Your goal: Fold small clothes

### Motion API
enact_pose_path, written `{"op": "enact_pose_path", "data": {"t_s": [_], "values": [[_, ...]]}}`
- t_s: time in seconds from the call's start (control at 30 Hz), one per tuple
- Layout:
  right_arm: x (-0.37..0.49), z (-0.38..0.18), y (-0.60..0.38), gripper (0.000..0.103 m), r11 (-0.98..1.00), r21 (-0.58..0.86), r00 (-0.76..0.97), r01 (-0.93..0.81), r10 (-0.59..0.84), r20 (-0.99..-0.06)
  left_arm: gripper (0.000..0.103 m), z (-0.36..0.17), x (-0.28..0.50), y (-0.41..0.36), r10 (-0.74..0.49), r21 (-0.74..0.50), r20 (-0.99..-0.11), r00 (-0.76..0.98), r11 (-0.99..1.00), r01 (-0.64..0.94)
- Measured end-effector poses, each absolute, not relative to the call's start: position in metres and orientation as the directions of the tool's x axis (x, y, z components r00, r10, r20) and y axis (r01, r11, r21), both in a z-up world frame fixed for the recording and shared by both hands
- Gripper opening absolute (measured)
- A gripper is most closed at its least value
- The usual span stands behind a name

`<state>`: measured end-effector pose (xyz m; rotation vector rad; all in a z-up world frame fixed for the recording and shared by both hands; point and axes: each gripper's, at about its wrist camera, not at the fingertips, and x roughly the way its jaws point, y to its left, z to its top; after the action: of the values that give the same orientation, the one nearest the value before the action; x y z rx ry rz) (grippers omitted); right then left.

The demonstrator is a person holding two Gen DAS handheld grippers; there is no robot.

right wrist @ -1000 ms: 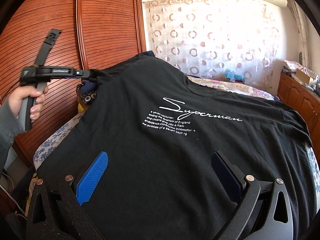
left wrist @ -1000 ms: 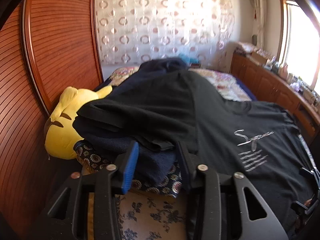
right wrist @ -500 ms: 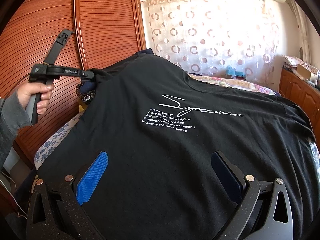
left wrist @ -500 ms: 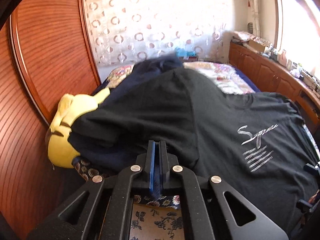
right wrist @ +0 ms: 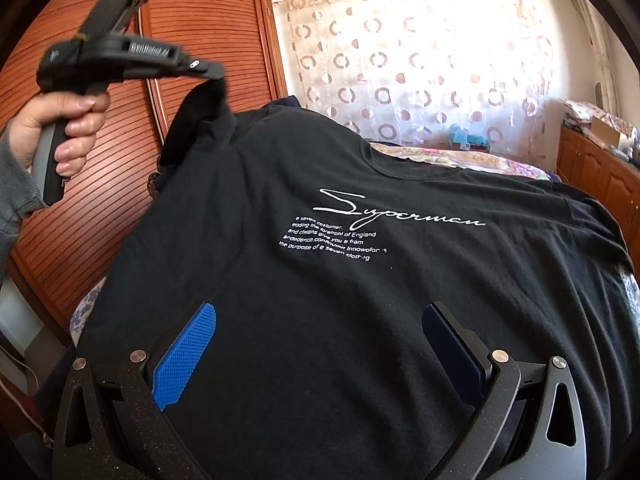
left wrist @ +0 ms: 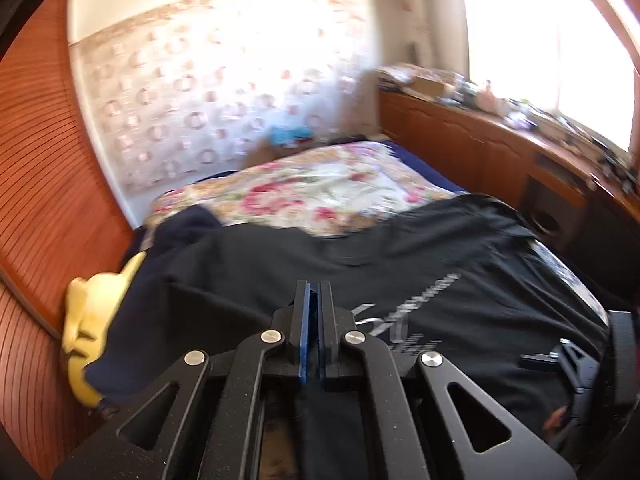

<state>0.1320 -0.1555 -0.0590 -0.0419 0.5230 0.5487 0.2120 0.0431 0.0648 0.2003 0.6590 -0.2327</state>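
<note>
A black T-shirt (right wrist: 360,300) with white lettering lies spread across the bed, print up. In the right wrist view a hand holds my left gripper (right wrist: 218,74) at the upper left. It is shut on the shirt's left sleeve (right wrist: 200,120), which hangs lifted above the body of the shirt. In the left wrist view that gripper (left wrist: 314,286) shows both pads pressed together over the black T-shirt (left wrist: 440,288). My right gripper (right wrist: 320,320) is open low over the shirt's hem area, and the cloth lies flat between its blue pads without being pinched.
A yellow plush toy (left wrist: 92,320) and a dark blue garment (left wrist: 188,220) lie at the bed's left side against the wooden wardrobe (right wrist: 200,20). A floral bedspread (left wrist: 320,188) covers the far end. A wooden cabinet (left wrist: 480,148) with clutter runs along the right under the window.
My left gripper shut on the sleeve, then rose and swung toward the middle of the shirt, lifting the sleeve off the bed. The right gripper stayed where it was, still open.
</note>
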Motion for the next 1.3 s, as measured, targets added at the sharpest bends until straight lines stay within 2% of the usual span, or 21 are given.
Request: {"op": "enact_pose_path", "data": {"t_s": [0.1,0.17,0.2,0.23,0.27,0.33,0.5,0.73,0.77,0.87,0.93,1.0,1.03,1.3], "values": [[0.136,-0.06,-0.16,0.103,0.856,0.132,0.717,-0.5,0.495,-0.491,0.005,0.068,0.208,0.023,-0.179,0.12,-0.628,0.758,0.939,0.321],[0.139,-0.06,-0.163,0.103,0.854,0.156,0.709,-0.496,0.502,-0.494,0.022,0.07,0.203,0.023,-0.178,0.13,-0.618,0.765,0.937,0.323],[0.14,-0.06,-0.164,0.103,0.854,0.164,0.707,-0.494,0.505,-0.495,0.036,0.071,0.2,0.026,-0.179,0.134,-0.614,0.769,0.936,0.325],[0.14,-0.06,-0.164,0.103,0.853,0.17,0.706,-0.493,0.507,-0.494,0.046,0.07,0.198,0.032,-0.174,0.141,-0.607,0.775,0.936,0.321],[0.141,-0.06,-0.165,0.103,0.853,0.176,0.705,-0.491,0.509,-0.494,0.048,0.07,0.199,0.034,-0.164,0.152,-0.607,0.778,0.937,0.316],[0.142,-0.06,-0.166,0.103,0.852,0.187,0.704,-0.489,0.512,-0.492,0.061,0.061,0.2,0.045,-0.123,0.168,-0.625,0.771,0.943,0.287],[0.142,-0.06,-0.164,0.103,0.852,0.188,0.704,-0.489,0.512,-0.492,0.061,0.026,0.208,0.091,0.008,0.19,-0.666,0.746,0.969,0.16],[0.143,-0.059,-0.166,0.103,0.853,0.181,0.702,-0.49,0.509,-0.497,0.061,-0.015,0.219,0.139,0.104,0.187,-0.717,0.69,0.981,0.046],[0.142,-0.059,-0.166,0.103,0.853,0.179,0.702,-0.49,0.508,-0.498,0.061,-0.017,0.22,0.142,0.109,0.19,-0.717,0.689,0.981,0.043],[0.142,-0.058,-0.164,0.103,0.854,0.175,0.703,-0.49,0.506,-0.499,0.043,-0.025,0.22,0.138,0.107,0.202,-0.726,0.679,0.977,0.063],[0.142,-0.058,-0.165,0.103,0.853,0.179,0.703,-0.489,0.508,-0.498,0.022,-0.028,0.22,0.129,0.137,0.253,-0.721,0.679,0.965,0.074],[0.143,-0.058,-0.166,0.103,0.852,0.186,0.701,-0.489,0.511,-0.497,0.006,-0.026,0.219,0.124,0.145,0.274,-0.714,0.685,0.958,0.083],[0.143,-0.058,-0.167,0.103,0.852,0.191,0.701,-0.488,0.513,-0.496,0.004,-0.021,0.219,0.122,0.124,0.255,-0.717,0.686,0.962,0.093],[0.143,-0.058,-0.173,0.103,0.848,0.214,0.696,-0.484,0.522,-0.493,0.003,0.023,0.246,0.076,-0.058,0.129,-0.709,0.703,0.969,0.21]]}}
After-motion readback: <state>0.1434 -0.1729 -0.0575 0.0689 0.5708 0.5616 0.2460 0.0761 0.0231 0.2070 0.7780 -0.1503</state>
